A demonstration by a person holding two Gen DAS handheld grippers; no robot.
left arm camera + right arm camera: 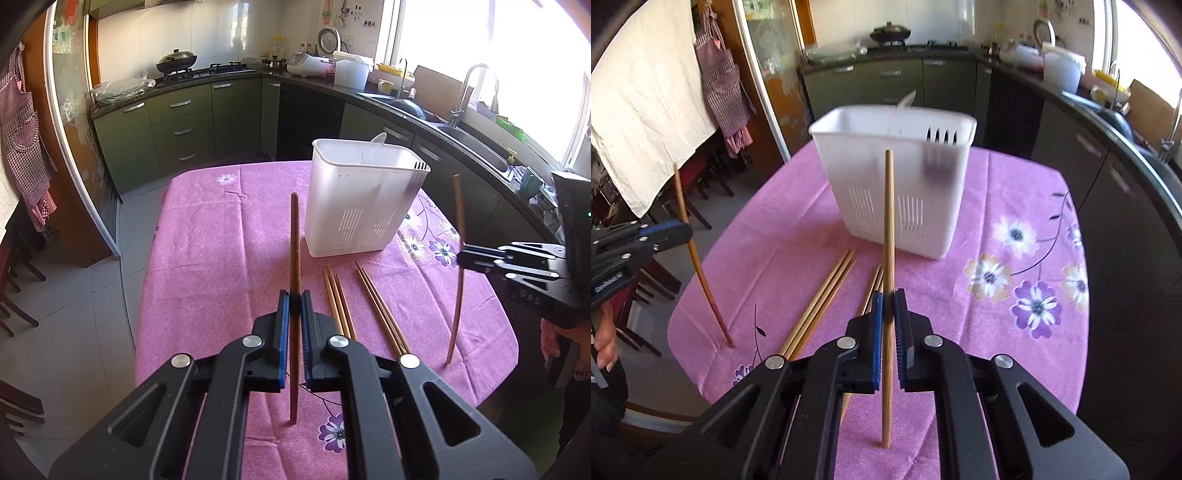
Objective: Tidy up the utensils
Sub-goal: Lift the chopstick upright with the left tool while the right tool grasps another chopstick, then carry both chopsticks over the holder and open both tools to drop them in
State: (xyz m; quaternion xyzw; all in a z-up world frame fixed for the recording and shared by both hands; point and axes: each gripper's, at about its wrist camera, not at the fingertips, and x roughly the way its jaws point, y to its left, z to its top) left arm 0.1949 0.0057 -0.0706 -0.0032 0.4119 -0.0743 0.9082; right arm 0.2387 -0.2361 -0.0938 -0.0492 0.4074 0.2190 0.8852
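- While each hand grips its tool above the pink flowered tablecloth, the left gripper is clenched on a dark brown chopstick, pinched between its blue pads.
- That chopstick stands nearly upright; in the left wrist view its lower tip appears over the near edge of the table, though I cannot tell whether it touches the cloth.
- The right gripper is likewise clamped on a lighter chopstick, held upright with most of its length above the jaws.
- In the left wrist view the right gripper shows at the right edge of the table with its chopstick slanting slightly.
- The white utensil holder stands upright toward the far edge of the table, slotted near its base, with a pale utensil handle sticking out of its top.
- Two bundles of loose chopsticks lie flat on the cloth between the holder and the near edge: one bundle just beside the left gripper, the other a little further right.
- A person's hand shows at the left edge of the right wrist view, beneath the left gripper.
- Green kitchen cabinets and a sink run behind the table.
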